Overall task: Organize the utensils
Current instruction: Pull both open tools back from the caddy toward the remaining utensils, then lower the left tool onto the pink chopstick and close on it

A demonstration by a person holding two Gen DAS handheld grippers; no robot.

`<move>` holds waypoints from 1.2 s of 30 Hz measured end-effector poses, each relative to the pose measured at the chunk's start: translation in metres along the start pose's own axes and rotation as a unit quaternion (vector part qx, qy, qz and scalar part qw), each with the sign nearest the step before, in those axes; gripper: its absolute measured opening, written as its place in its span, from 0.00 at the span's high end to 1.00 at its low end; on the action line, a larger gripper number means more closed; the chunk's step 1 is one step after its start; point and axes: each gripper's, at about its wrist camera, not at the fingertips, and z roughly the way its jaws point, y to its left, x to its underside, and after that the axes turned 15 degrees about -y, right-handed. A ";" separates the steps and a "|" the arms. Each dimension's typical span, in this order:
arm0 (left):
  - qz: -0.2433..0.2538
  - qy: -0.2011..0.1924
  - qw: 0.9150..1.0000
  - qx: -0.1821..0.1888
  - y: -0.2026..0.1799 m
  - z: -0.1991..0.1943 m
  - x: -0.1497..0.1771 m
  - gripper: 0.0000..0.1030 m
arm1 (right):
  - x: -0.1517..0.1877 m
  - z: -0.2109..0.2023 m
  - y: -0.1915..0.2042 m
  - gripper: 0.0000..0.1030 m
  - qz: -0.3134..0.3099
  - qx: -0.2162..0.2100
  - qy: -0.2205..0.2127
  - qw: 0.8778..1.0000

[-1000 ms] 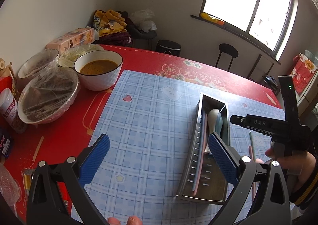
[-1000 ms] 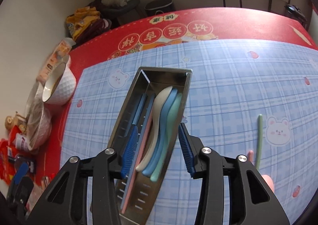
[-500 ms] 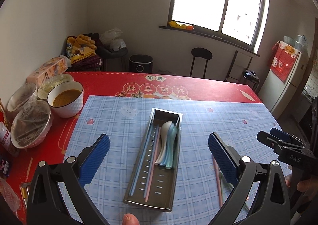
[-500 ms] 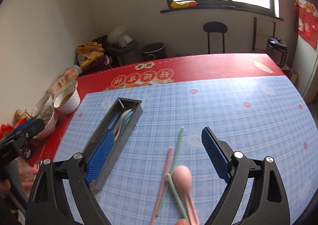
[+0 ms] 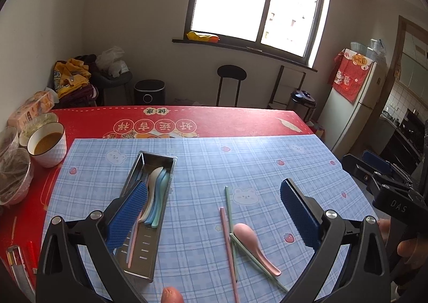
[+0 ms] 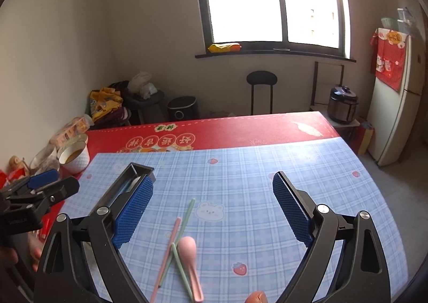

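A long steel tray (image 5: 158, 155) lies on the blue checked mat and holds white, blue and green spoons (image 5: 157, 190) and a pink chopstick (image 5: 133, 242). To its right, loose on the mat, are a pink spoon (image 5: 251, 240), a pink chopstick (image 5: 228, 252) and two green chopsticks (image 5: 229, 209). My left gripper (image 5: 214, 186) hovers open above tray and mat, with nothing between its jaws. My right gripper (image 6: 212, 180) is also wide open and empty above the pink spoon (image 6: 188, 252), pink chopstick (image 6: 169, 248) and green chopsticks (image 6: 186, 218). The tray (image 6: 133, 170) shows behind its left finger.
A white bowl of brown soup (image 5: 46, 148) and film-covered bowls (image 5: 13, 177) crowd the table's left edge on the red cloth (image 5: 214, 118). A red lighter (image 5: 30, 252) lies at the near left. Stool, cooker and fridge stand beyond the table.
Both grippers drew back and rose away from the tray. The right gripper's jaws spread wide, away from the tray they straddled. The loose spoon and chopsticks came into view.
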 end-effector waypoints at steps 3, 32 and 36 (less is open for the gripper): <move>0.008 0.004 1.000 -0.010 -0.013 0.001 0.005 0.06 | 0.004 -0.002 -0.014 0.15 0.010 0.004 0.003 1.000; -0.036 0.241 0.969 -0.032 -0.019 0.100 0.162 0.88 | 0.092 0.034 -0.095 0.15 0.028 0.010 0.138 0.990; -0.027 0.248 0.968 -0.036 -0.016 0.118 0.161 0.91 | 0.097 0.035 -0.100 0.15 0.031 0.013 0.148 0.988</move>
